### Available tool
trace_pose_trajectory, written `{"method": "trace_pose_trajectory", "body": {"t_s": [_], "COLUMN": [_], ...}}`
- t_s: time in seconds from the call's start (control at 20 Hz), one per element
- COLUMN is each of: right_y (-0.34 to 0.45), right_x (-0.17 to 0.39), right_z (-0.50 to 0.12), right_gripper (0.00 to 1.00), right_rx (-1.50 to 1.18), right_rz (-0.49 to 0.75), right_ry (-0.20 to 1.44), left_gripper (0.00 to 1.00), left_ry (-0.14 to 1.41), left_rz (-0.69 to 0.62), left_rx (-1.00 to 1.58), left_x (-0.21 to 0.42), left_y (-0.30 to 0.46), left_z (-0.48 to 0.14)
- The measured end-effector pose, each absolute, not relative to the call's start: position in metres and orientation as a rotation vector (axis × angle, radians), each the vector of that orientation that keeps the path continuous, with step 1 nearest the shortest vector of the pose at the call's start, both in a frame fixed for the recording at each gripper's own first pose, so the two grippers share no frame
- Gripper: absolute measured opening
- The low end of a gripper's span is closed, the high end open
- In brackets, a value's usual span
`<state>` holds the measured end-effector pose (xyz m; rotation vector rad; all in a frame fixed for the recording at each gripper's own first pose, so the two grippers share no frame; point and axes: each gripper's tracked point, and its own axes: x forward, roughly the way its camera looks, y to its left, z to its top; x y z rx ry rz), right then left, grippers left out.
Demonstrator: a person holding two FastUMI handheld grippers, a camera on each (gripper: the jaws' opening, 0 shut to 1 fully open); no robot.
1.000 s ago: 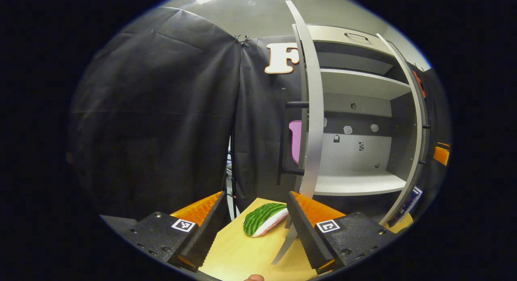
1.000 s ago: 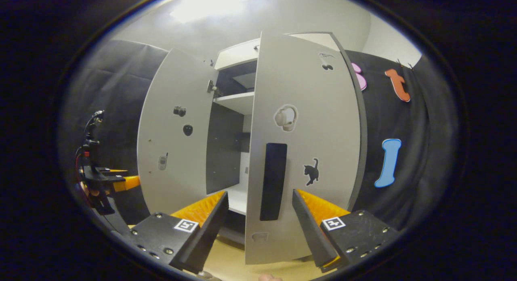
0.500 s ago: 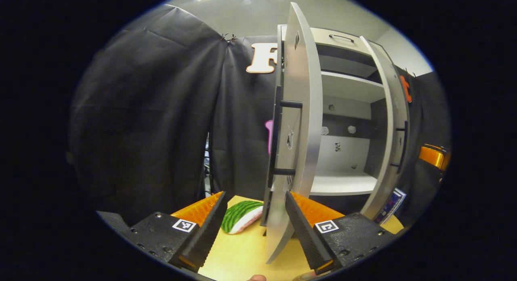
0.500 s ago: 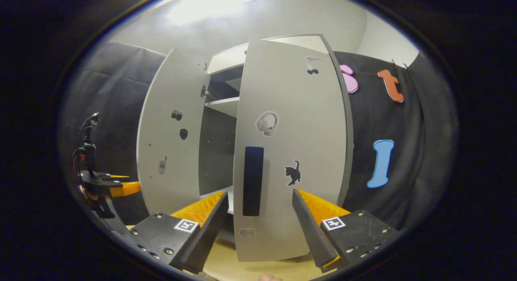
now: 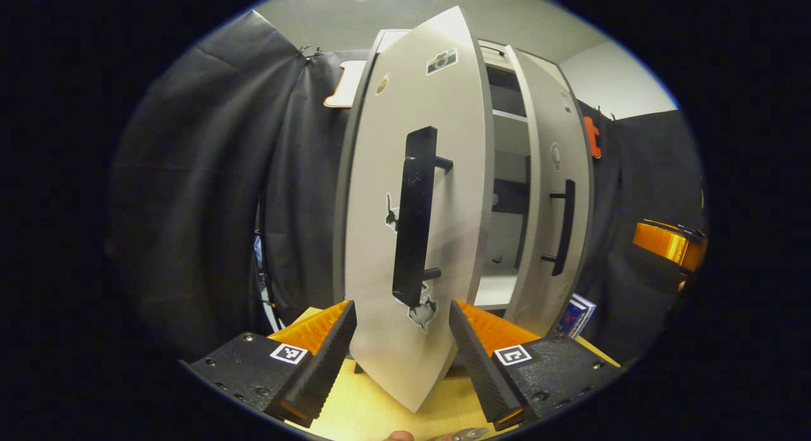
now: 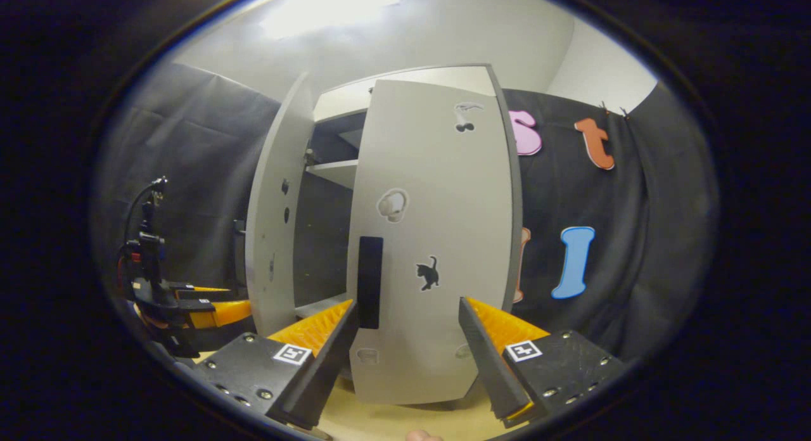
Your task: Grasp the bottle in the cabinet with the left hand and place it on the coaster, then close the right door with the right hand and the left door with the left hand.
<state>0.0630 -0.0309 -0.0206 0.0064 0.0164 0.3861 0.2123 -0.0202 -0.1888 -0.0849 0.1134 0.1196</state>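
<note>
Facing half-shut cabinet doors bearing wordless stickers, left gripper (image 5: 400,346) and right gripper (image 6: 408,343) gape wide.

Your left gripper (image 5: 400,346) carries two wedge-shaped fingers with ribbed inner faces, each bolted to a dark block dotted with screws and bearing a small square black-and-white marker. Your right gripper (image 6: 405,346) is built the same way. In the right gripper view, your left gripper's body has a black upright mast with a looping cable.
</note>
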Motion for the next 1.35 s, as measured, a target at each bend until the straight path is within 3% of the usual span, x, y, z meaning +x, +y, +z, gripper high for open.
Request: {"method": "trace_pose_trajectory", "body": {"t_s": [0.6,1.35], "right_y": [-0.067,-0.084], "right_x": [0.055,0.049], "right_z": [-0.013,-0.003], "right_gripper": [0.93,0.93], "right_rx": [-0.009,-0.012], "right_rz": [0.193,0.071], "right_ry": [0.014,-0.007], "left_gripper": [0.93,0.93], "left_ry": [0.061,0.088], "left_rz": [0.06,0.045], "left_rx": [-0.055,-0.01], "left_x": [0.229,0.236], "left_y": [-0.057,-0.071], "left_z": [-0.126,-0.133]}}
